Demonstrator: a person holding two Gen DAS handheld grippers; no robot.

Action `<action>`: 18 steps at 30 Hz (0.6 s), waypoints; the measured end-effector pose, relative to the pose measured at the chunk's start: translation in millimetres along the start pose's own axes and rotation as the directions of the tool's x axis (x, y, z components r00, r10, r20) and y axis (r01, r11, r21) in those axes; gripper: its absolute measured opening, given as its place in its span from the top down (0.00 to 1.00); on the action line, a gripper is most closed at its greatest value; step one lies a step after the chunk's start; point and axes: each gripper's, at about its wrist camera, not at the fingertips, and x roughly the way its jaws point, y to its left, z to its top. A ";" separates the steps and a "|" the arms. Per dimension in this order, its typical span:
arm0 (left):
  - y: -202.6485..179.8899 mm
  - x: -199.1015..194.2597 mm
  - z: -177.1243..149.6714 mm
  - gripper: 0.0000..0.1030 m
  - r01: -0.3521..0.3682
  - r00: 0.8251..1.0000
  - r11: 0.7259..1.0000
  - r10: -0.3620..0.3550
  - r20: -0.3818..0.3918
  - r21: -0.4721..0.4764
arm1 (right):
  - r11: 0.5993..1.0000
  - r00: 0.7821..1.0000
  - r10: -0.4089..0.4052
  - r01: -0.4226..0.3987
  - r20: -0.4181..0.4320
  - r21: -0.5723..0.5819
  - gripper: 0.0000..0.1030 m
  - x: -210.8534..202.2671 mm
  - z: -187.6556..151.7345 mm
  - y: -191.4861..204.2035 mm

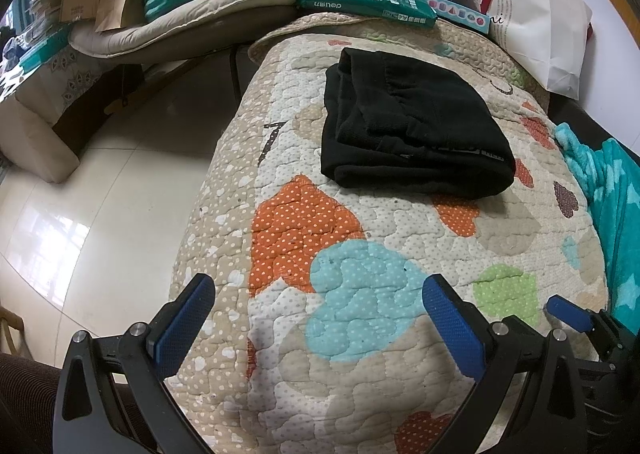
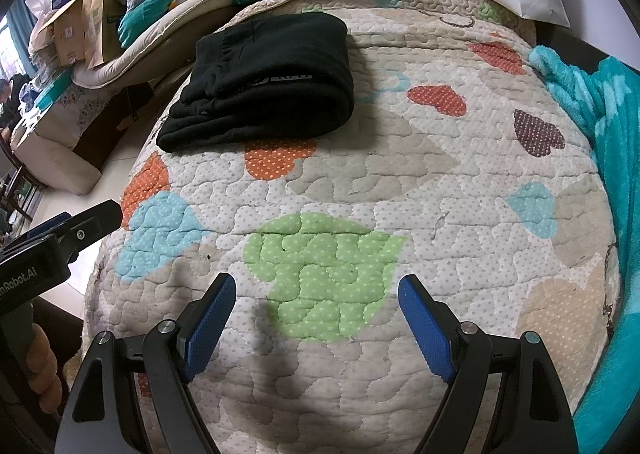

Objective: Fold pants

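- black pants (image 1: 412,121) folded into a compact stack, lying on the quilt (image 1: 360,221) toward its far end
- left gripper (image 1: 320,318) spread wide, holding nothing
- right gripper (image 2: 316,322) spread wide too, nothing held, well apart from the pants

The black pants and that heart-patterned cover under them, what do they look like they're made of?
The black pants look like thick, matte knit or fleece: soft rounded folds, no shine. The cover looks like quilted cotton: puffy stitched wavy lines, printed dotted hearts, dull finish.

Cluttered home bedroom: quilted bed (image 1: 360,254)
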 end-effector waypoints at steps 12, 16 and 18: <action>0.3 0.4 0.1 0.00 -0.001 1.000 1.000 0.001 -0.001 -0.004 | 0.991 0.991 -0.127 0.129 0.040 -0.043 0.15 -7.0 2.2 0.1; 0.7 0.6 0.2 0.00 -0.001 1.000 1.000 0.001 -0.002 -0.002 | 0.990 0.990 -0.137 0.138 0.033 -0.031 0.15 -5.3 2.7 -2.4; 0.6 0.5 0.1 0.00 0.000 1.000 1.000 0.000 -0.003 -0.002 | 0.990 0.990 -0.140 0.141 0.031 -0.031 0.15 -5.2 2.8 -2.5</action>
